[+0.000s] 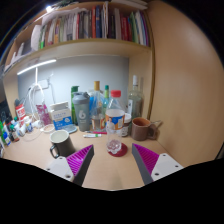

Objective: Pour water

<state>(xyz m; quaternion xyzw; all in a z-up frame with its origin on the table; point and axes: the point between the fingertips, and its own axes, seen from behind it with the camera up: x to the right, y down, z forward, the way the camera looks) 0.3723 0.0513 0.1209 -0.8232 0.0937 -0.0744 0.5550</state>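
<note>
A small clear glass point(115, 146) stands on a dark red coaster point(116, 151) on the wooden desk point(105, 170), just ahead of my fingers and between their lines. Beyond it a plastic water bottle point(116, 114) with a red cap stands upright among other bottles at the back of the desk. My gripper point(112, 160) is open, its magenta pads point(80, 160) spread wide with nothing between them.
A dark mug point(62, 144) sits ahead of the left finger and a brown mug point(141, 129) stands to the right of the bottle. A pen point(94, 134) lies behind the glass. Jars, bottles and a shelf of books point(90, 25) fill the back.
</note>
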